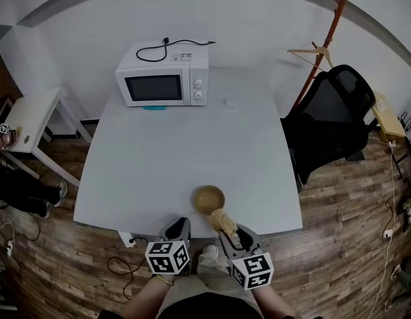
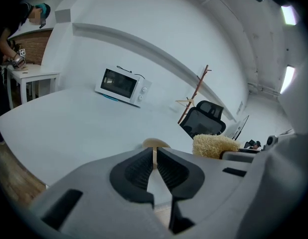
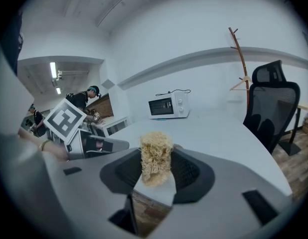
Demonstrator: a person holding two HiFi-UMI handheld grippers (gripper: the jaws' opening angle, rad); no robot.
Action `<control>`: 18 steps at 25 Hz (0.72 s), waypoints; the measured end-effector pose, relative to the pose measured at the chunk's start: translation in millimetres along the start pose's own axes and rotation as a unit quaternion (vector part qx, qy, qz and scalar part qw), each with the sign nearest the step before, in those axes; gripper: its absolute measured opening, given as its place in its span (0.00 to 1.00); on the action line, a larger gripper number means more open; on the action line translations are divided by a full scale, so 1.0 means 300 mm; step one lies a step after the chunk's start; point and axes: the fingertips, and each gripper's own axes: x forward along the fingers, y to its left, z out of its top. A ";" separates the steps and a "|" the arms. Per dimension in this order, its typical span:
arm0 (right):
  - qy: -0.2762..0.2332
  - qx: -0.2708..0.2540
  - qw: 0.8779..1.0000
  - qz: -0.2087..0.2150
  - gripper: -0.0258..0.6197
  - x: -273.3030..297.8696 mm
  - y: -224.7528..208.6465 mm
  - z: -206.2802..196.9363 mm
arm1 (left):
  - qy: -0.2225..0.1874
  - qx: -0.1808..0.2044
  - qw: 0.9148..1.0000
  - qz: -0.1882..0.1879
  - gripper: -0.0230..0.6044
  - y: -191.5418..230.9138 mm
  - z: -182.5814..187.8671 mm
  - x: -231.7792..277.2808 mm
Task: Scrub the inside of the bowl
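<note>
A tan bowl point(image 1: 210, 199) stands on the white table point(image 1: 159, 158) close to its near edge; in the left gripper view only its rim point(image 2: 154, 143) shows, beyond the jaws. My right gripper point(image 1: 229, 234) is shut on a straw-coloured fibrous scrubber point(image 1: 223, 219), which hangs just short of the bowl's near rim. The scrubber point(image 3: 155, 156) stands upright between the jaws of the right gripper point(image 3: 155, 169). My left gripper point(image 1: 179, 228) hovers off the table's near edge, left of the bowl. The jaws of the left gripper point(image 2: 155, 159) are together with nothing between them.
A white microwave point(image 1: 162, 78) with a black cable on top stands at the table's far side. A black office chair point(image 1: 332, 121) and a wooden coat stand point(image 1: 325, 45) are to the right. A small white side table point(image 1: 32, 121) with a person beside it is at the left.
</note>
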 end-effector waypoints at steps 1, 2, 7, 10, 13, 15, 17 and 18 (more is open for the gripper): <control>-0.001 0.002 1.000 -0.001 0.30 -0.016 0.009 -0.005 | -0.001 0.000 1.000 0.000 0.10 -0.005 -0.007 -0.020; -0.003 0.004 1.000 -0.001 0.30 -0.032 0.019 -0.009 | -0.003 0.001 1.000 0.000 0.09 -0.010 -0.014 -0.040; -0.014 0.000 1.000 -0.001 0.30 -0.100 0.072 -0.019 | -0.010 0.000 1.000 -0.004 0.07 -0.035 -0.045 -0.135; -0.019 0.000 1.000 0.001 0.30 -0.135 0.101 -0.025 | -0.014 -0.003 1.000 -0.010 0.07 -0.052 -0.061 -0.188; -0.024 0.000 1.000 0.003 0.30 -0.171 0.135 -0.037 | -0.014 0.001 1.000 -0.015 0.07 -0.065 -0.087 -0.240; -0.027 -0.002 1.000 0.008 0.30 -0.192 0.163 -0.042 | -0.012 0.004 1.000 -0.020 0.07 -0.072 -0.106 -0.268; -0.028 -0.010 0.999 0.012 0.30 -0.207 0.189 -0.048 | -0.010 0.006 1.000 -0.027 0.07 -0.078 -0.124 -0.292; -0.028 -0.015 0.999 0.012 0.30 -0.215 0.201 -0.051 | -0.008 0.007 1.000 -0.030 0.07 -0.081 -0.132 -0.304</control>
